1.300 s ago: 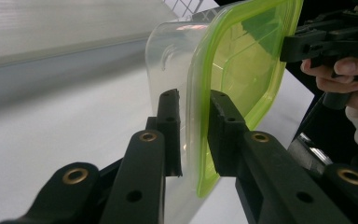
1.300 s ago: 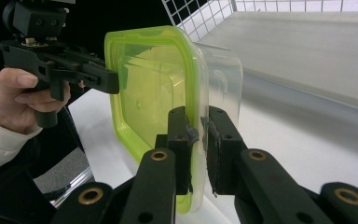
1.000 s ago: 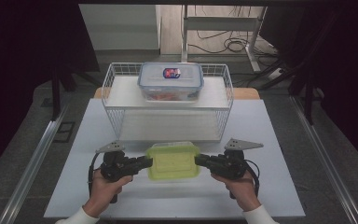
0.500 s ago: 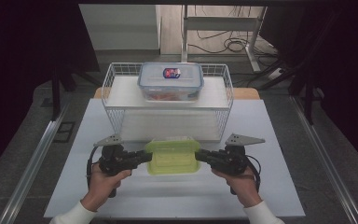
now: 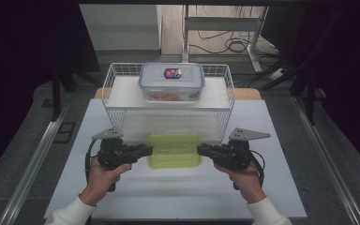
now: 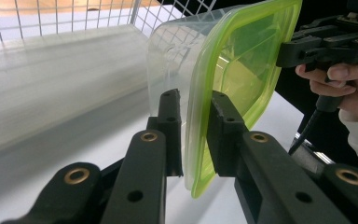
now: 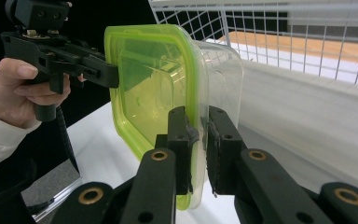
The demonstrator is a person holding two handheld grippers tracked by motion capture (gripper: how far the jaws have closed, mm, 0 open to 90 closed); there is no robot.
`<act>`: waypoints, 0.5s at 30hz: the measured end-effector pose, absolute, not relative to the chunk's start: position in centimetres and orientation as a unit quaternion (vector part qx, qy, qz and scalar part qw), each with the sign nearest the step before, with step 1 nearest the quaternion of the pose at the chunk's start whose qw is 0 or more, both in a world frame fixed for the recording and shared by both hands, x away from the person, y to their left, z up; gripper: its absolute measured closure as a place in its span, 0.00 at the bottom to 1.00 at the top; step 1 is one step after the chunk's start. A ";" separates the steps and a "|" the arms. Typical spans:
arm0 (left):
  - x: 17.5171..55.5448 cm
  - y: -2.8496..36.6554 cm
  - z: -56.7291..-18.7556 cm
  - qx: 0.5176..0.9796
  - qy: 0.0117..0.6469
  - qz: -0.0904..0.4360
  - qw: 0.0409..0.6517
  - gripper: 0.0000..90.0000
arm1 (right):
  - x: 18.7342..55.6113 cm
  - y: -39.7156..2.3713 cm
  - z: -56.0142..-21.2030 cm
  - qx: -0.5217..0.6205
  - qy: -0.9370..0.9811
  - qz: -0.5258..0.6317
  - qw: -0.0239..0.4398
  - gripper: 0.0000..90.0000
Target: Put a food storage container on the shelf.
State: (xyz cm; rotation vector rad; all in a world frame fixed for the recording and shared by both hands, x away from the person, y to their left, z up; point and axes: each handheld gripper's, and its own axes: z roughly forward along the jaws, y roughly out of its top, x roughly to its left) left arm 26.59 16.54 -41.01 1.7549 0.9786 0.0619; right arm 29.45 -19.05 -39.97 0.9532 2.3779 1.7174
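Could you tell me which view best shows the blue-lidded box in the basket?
The high view: the blue-lidded box sits whole in the wire basket. The gripper views show basket mesh and the green-lidded container, not that box.

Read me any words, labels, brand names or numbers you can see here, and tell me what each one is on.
No text can be read.
Blue and red sticker on the lid of the clear container in the wire basket: print too small and blurred to read.
Green-lidded container: no print on it in any view.
Left gripper and right gripper: no markings legible.
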 end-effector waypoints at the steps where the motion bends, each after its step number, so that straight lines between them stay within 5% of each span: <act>1: 26.7 16.5 -40.8 0.738 0.409 0.028 0.536 0.86 | 29.5 -19.1 -39.8 0.308 0.771 0.557 0.030 0.90; 15: 28.1 16.8 -38.3 0.740 0.402 0.036 0.539 0.86 | 30.6 -18.8 -37.6 0.302 0.768 0.563 0.044 0.90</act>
